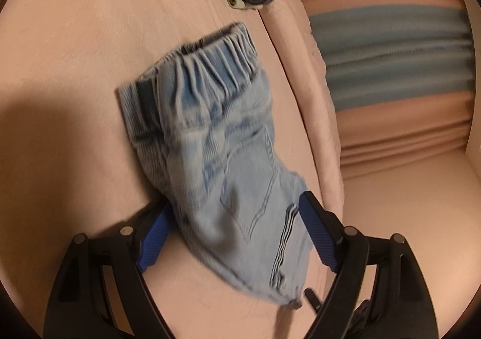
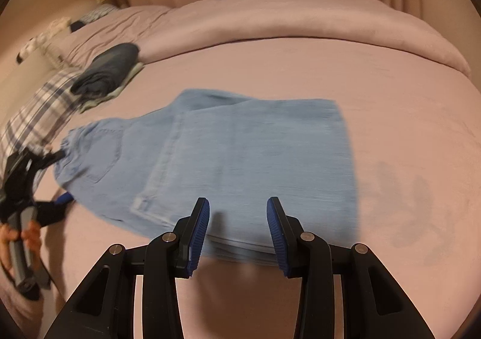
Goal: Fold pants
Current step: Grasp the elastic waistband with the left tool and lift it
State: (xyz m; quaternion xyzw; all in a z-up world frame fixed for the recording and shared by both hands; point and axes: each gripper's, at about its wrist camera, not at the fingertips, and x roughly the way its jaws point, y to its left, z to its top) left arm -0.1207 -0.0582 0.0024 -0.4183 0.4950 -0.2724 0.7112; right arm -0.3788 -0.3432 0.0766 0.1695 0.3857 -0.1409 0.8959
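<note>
Pants (image 2: 228,152) half-folded on bed (image 2: 390,116). L tool (image 1: 234,218) wide, straddling waist end; R tool (image 2: 237,218) part-open, empty. Next fold: pinch all layers, keep edges square.

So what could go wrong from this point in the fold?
1. The left claw straddles the waist end of the jeans wide open; closing there may bunch the layers.
2. The right claw is open over the folded edge, so that fold could spring apart.
3. Dragging might rumple the bedsheet.
</note>
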